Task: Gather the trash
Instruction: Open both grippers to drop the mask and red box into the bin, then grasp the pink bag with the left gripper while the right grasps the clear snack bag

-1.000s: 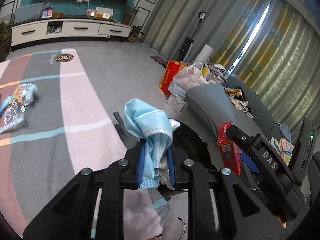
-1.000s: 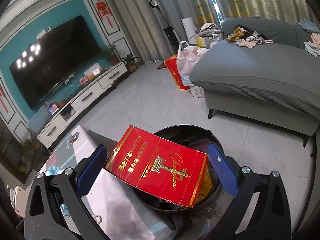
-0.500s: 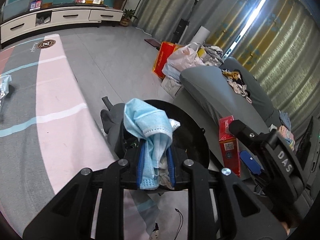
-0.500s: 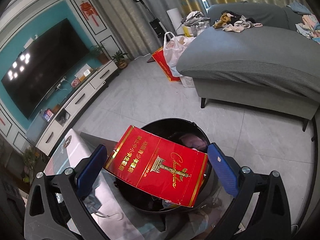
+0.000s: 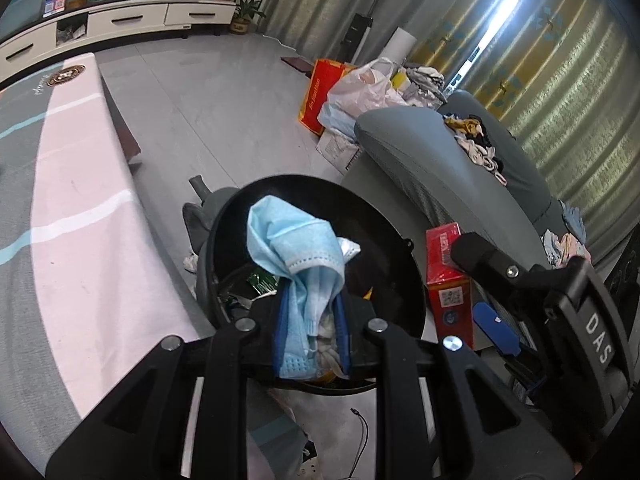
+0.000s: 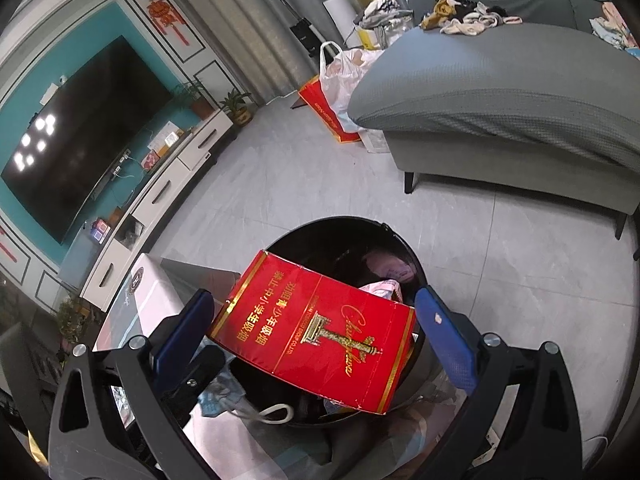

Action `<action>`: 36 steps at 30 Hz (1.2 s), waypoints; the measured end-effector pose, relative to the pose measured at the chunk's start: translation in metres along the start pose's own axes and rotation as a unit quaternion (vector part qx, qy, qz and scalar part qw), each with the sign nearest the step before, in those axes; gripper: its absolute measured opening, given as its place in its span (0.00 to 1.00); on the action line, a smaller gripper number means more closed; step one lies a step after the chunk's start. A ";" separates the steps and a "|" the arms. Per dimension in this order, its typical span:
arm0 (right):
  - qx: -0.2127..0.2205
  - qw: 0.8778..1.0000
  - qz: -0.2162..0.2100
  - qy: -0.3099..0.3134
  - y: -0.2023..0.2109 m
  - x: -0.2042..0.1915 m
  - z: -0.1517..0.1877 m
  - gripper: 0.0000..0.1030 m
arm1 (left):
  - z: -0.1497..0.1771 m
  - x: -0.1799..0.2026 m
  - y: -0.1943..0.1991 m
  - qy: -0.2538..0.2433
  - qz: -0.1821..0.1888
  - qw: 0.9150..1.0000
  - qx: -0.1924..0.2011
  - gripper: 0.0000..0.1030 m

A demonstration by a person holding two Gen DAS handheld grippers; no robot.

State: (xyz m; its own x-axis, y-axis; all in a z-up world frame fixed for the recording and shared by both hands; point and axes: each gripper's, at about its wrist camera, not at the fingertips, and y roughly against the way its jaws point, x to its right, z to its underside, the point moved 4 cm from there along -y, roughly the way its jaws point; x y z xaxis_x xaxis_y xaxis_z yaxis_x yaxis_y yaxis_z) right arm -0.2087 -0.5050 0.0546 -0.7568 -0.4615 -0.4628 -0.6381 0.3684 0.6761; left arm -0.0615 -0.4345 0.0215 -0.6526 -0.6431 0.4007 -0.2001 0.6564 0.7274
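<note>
Open black bin (image 5: 404, 256) mouth below; table edge (image 5: 120, 216) close left, sofa (image 5: 420, 160) right.

Home living room, wall-mounted television (image 6: 80, 132), white media console (image 5: 112, 20), grey sofa (image 6: 500, 92), curtains (image 5: 560, 48), tiled floor (image 6: 304, 184)

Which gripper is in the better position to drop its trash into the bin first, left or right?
Probably left: the left gripper holds the blue mask right over the black bin. The red box lies over the rim.
</note>
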 end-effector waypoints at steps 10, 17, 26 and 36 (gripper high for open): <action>-0.007 1.000 0.002 0.000 -0.004 -0.003 0.000 0.97 | -0.001 0.000 0.004 0.006 0.009 1.000 0.011 0.79; 0.002 0.999 -0.005 0.036 0.004 -0.028 0.001 0.97 | -0.006 -0.048 0.067 0.015 -0.048 0.997 0.066 0.94; -0.064 0.967 -0.117 0.216 -0.006 -0.195 0.057 0.97 | 0.006 -0.250 0.234 0.131 -0.263 0.939 0.177 0.97; -0.190 0.895 -0.141 0.377 -0.110 -0.369 0.192 0.90 | 0.044 -0.425 0.278 0.222 -0.330 0.903 0.162 0.88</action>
State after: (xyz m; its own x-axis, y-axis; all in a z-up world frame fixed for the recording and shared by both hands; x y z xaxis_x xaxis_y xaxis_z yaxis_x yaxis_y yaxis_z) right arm 0.1135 -0.2201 0.0415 -0.1709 -0.9593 -0.2247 -0.5859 -0.0844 0.8060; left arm 0.1282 0.0386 0.0287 0.0295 -0.9841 0.1752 -0.6884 0.1071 0.7174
